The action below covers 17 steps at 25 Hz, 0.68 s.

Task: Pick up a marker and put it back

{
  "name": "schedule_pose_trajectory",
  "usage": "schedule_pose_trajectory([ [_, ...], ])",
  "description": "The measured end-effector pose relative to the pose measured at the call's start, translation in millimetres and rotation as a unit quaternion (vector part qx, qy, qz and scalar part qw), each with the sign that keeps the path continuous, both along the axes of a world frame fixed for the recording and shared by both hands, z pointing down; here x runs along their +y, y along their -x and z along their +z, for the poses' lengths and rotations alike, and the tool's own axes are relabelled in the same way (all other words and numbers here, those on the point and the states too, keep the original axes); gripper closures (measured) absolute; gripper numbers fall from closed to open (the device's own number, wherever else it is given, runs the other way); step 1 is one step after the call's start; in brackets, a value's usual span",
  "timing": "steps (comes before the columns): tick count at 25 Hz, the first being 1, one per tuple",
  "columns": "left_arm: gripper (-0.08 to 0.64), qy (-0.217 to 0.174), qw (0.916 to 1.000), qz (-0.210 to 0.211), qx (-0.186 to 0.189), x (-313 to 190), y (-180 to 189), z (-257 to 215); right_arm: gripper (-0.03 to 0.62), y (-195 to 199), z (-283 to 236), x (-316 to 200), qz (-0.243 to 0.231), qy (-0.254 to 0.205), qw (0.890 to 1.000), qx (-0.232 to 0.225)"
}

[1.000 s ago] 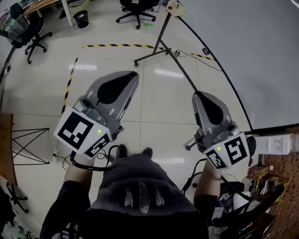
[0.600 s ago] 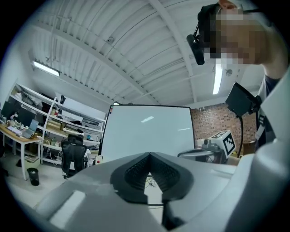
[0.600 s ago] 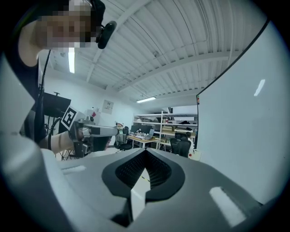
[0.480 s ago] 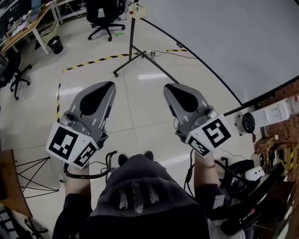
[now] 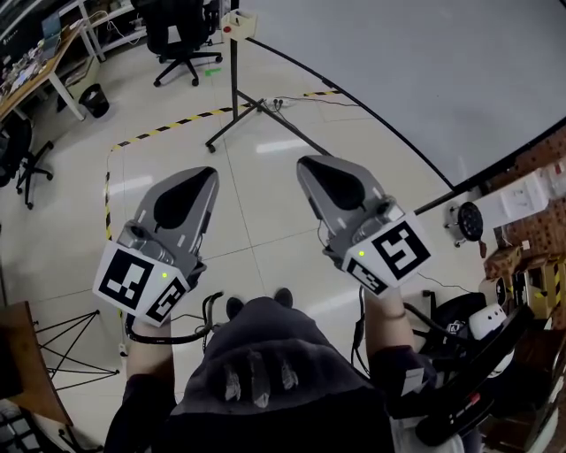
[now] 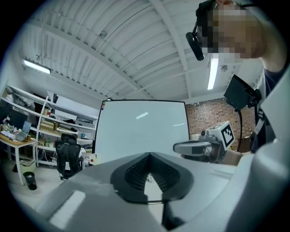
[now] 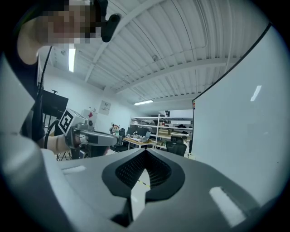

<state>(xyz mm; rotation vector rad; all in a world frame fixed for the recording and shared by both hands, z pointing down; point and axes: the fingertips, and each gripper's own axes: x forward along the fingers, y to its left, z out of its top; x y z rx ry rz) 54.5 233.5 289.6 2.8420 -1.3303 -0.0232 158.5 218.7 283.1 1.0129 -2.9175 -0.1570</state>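
No marker shows in any view. My left gripper is held out level over the floor, its jaws closed with nothing between them; its own view shows the tips meeting. My right gripper is beside it, shut and empty, with its tips together. Each gripper appears in the other's view: the right gripper and the left gripper. The whiteboard stands ahead and to the right, also in the left gripper view and the right gripper view.
A black stand with a small white box holds the whiteboard's left edge. Yellow-black tape marks the floor. Office chairs and a desk are at the back left. Brick wall and sockets stand to the right.
The view has swung toward the whiteboard, which now fills more of the upper right. Both grippers have shifted, the right one toward the picture's middle, closer to the left one. Both jaws stay shut.
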Motion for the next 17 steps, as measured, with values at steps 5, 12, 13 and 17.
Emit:
schedule_pose_trajectory([
  [5, 0.554, 0.004, 1.0, -0.004, 0.003, -0.7, 4.9, 3.0, 0.591, 3.4, 5.2, -1.6, -0.003, 0.005, 1.0, 0.008],
  [12, 0.554, 0.004, 0.9999, 0.008, -0.014, 2.1, 4.3, 5.5, 0.591, 6.7, 8.5, -0.7, -0.01, 0.013, 1.0, 0.017],
  [13, 0.554, 0.004, 0.9999, 0.006, -0.014, 1.9, 6.5, 6.0, 0.591, 8.2, 8.8, -0.9, -0.011, 0.013, 1.0, 0.018],
  [17, 0.554, 0.011, 0.9999, 0.0, -0.005, 3.0, 13.4, 7.6, 0.591, 15.8, 9.6, -0.4, -0.024, 0.015, 0.999, 0.026],
])
